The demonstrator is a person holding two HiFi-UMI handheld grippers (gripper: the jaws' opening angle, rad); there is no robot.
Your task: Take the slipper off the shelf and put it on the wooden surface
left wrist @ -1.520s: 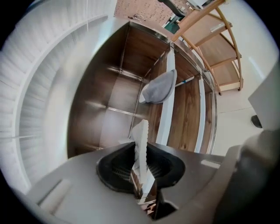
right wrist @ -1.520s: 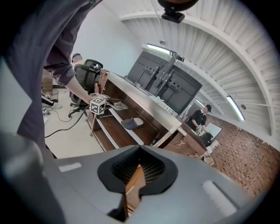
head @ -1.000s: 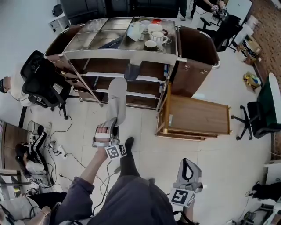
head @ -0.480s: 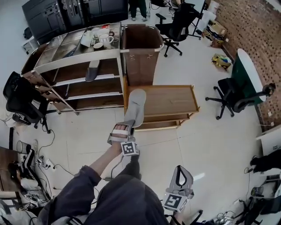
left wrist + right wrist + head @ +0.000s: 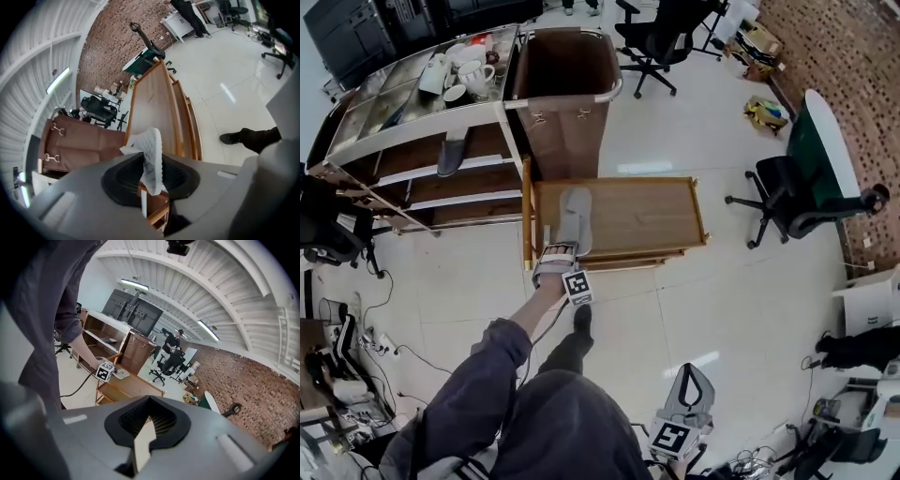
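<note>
The left gripper [image 5: 560, 251], jaws opening with the grey slipper [image 5: 574, 216] between them, reaches over the wooden surface [image 5: 642, 217]; the right gripper [image 5: 692, 371] hangs closed.

The left gripper [image 5: 559, 253], jaws opening with the slipper [image 5: 573, 217] between them, is covering that slipper's near end at the wooden surface's [image 5: 637, 216] front edge. Behind the wooden surface, crockery [image 5: 464, 75] on the shelf [image 5: 412, 129] is showing too small to tell apart

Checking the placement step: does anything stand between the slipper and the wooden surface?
Nothing visible does. The slipper hangs directly over the bare wooden surface, its end between the left gripper's opening jaws.
</note>
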